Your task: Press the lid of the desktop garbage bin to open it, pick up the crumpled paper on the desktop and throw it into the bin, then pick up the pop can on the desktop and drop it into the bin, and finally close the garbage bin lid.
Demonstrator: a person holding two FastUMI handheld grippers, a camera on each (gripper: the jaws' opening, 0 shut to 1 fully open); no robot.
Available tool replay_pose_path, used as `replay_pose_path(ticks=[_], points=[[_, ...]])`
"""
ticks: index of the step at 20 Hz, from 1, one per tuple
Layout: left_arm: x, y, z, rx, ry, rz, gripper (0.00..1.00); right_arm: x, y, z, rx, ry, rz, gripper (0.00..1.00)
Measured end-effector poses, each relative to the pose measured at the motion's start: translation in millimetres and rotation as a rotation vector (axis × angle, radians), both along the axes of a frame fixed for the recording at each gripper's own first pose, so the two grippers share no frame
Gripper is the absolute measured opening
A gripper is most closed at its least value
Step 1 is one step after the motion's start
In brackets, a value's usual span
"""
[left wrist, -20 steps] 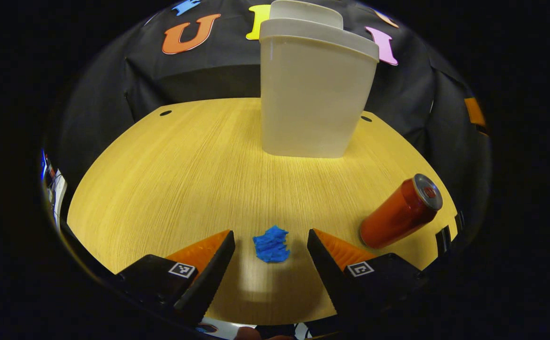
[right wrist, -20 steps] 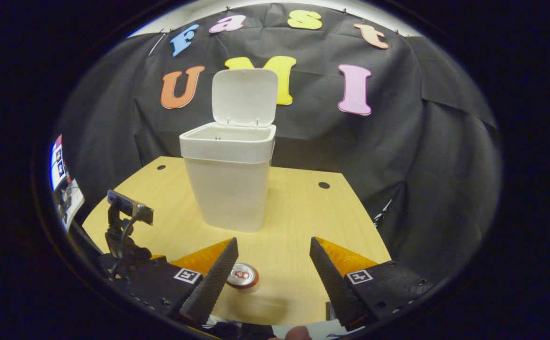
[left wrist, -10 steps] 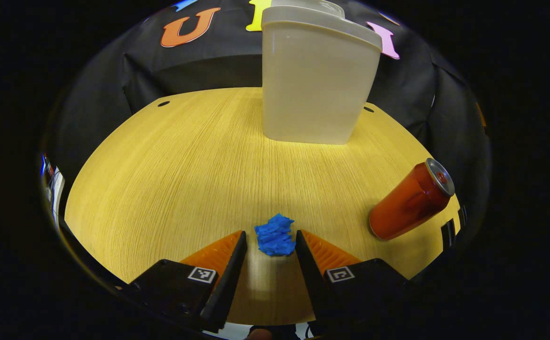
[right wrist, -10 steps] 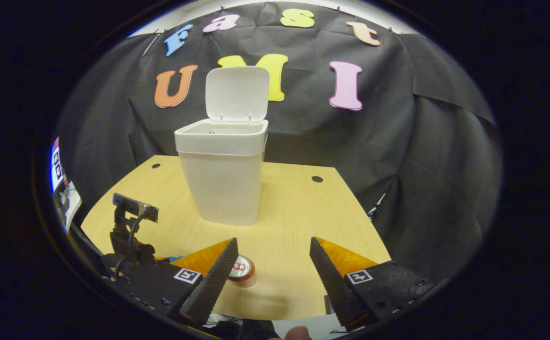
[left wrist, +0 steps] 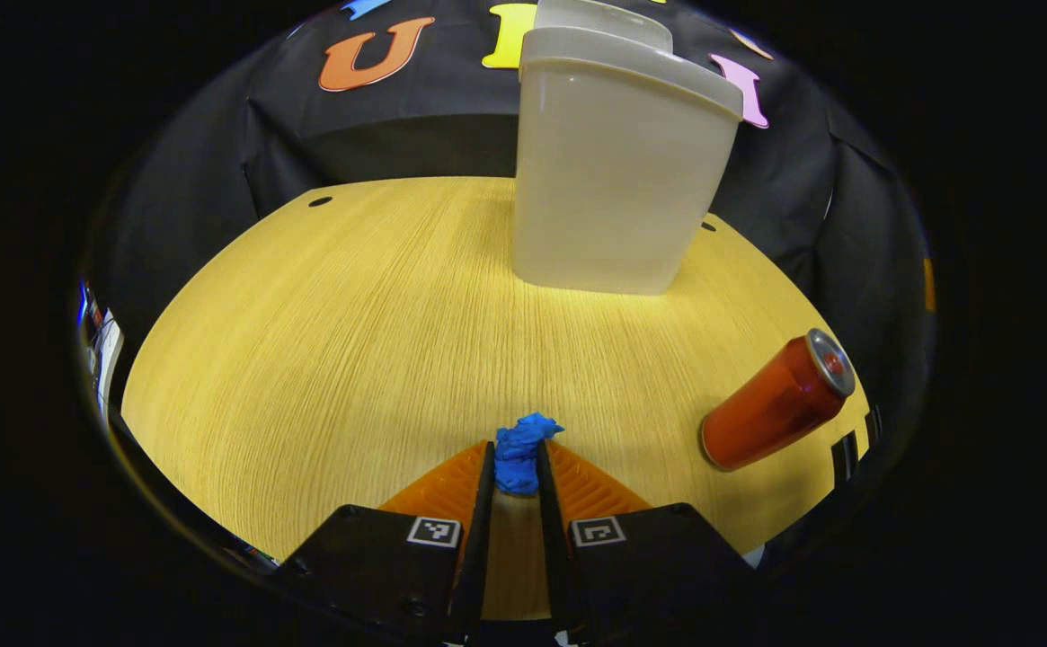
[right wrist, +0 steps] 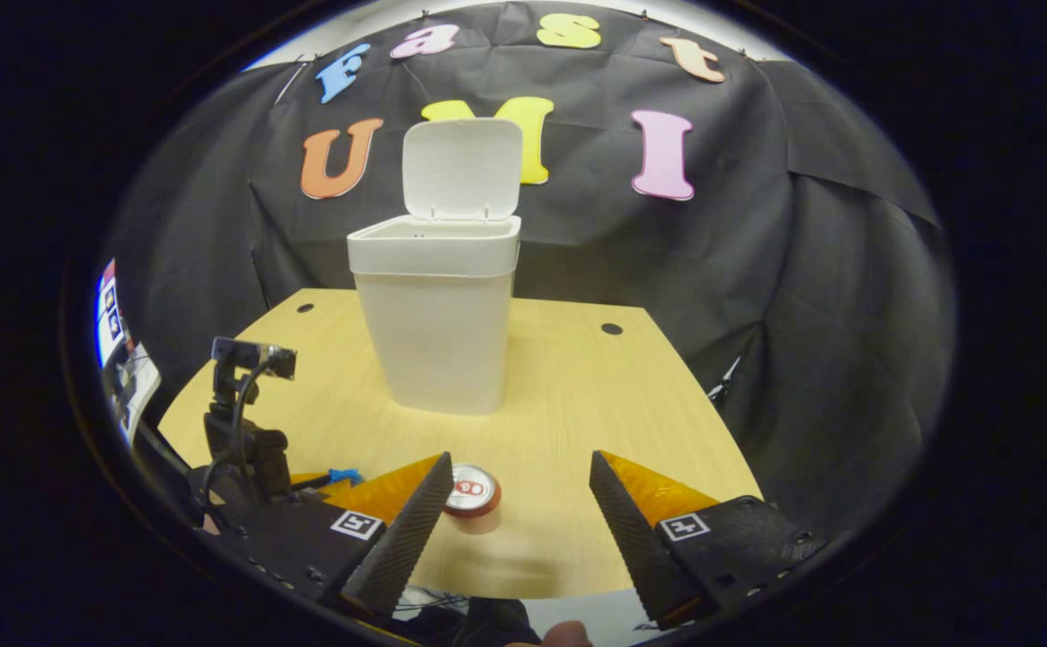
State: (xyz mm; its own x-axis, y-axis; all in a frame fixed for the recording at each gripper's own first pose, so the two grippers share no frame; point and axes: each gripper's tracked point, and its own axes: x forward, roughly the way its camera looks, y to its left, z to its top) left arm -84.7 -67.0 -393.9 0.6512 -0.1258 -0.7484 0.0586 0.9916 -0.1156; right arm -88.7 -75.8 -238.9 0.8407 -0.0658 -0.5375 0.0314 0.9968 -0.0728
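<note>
1. In the left gripper view, the left gripper (left wrist: 515, 469) is closed on the crumpled paper (left wrist: 523, 447): both fingers press its sides. The paper's lower part is hidden between them, with only its top lobe poking out ahead of the tips.
2. Whether the paper still touches the counter (left wrist: 343, 332) cannot be told from this angle.
3. The bin (left wrist: 617, 171) stands at the far side of the counter. Its top is cut off by the upper edge of the view, so its opening is not readable there.
4. The pop can (left wrist: 776, 402) stands off to the right, well apart from the paper; the lens makes it look tilted.
5. In the right gripper view, the right gripper (right wrist: 519, 514) hangs above the near edge of the counter with its fingers spread wide and nothing between them.
6. There the can (right wrist: 472, 491) shows mostly as its round top, partly covered by one finger.
7. The bin's lid (right wrist: 461, 169) stands upright, and the inside of the bin is too shallowly seen to judge.
8. At lower left, a speck of the blue paper shows beside the other gripper, whose fingers are hard to make out.
</note>
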Motion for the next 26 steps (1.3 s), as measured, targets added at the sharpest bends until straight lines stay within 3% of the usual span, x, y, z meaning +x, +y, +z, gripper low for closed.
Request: replay_pose_path(ticks=[4, 6, 14, 15, 26], points=[[30, 2, 44, -0.018, -0.065, 0.011, 0.31, -5, 12, -21, 0.006, 0.045, 0.034, 0.98], [24, 5, 46, -0.025, -0.102, 0.022, 0.31, -8, 15, -37, 0.001, 0.086, 0.055, 0.99], [75, 28, 143, -0.023, -0.294, 0.051, 0.30, -10, 27, -86, 0.019, 0.194, 0.072, 0.98], [47, 31, 132, -0.017, -0.317, 0.054, 0.30, -7, 28, -92, 0.023, 0.203, 0.076, 0.98], [61, 39, 208, 0.010, -0.475, 0.059, 0.31, 9, 29, -160, 0.062, 0.324, 0.053, 0.96]])
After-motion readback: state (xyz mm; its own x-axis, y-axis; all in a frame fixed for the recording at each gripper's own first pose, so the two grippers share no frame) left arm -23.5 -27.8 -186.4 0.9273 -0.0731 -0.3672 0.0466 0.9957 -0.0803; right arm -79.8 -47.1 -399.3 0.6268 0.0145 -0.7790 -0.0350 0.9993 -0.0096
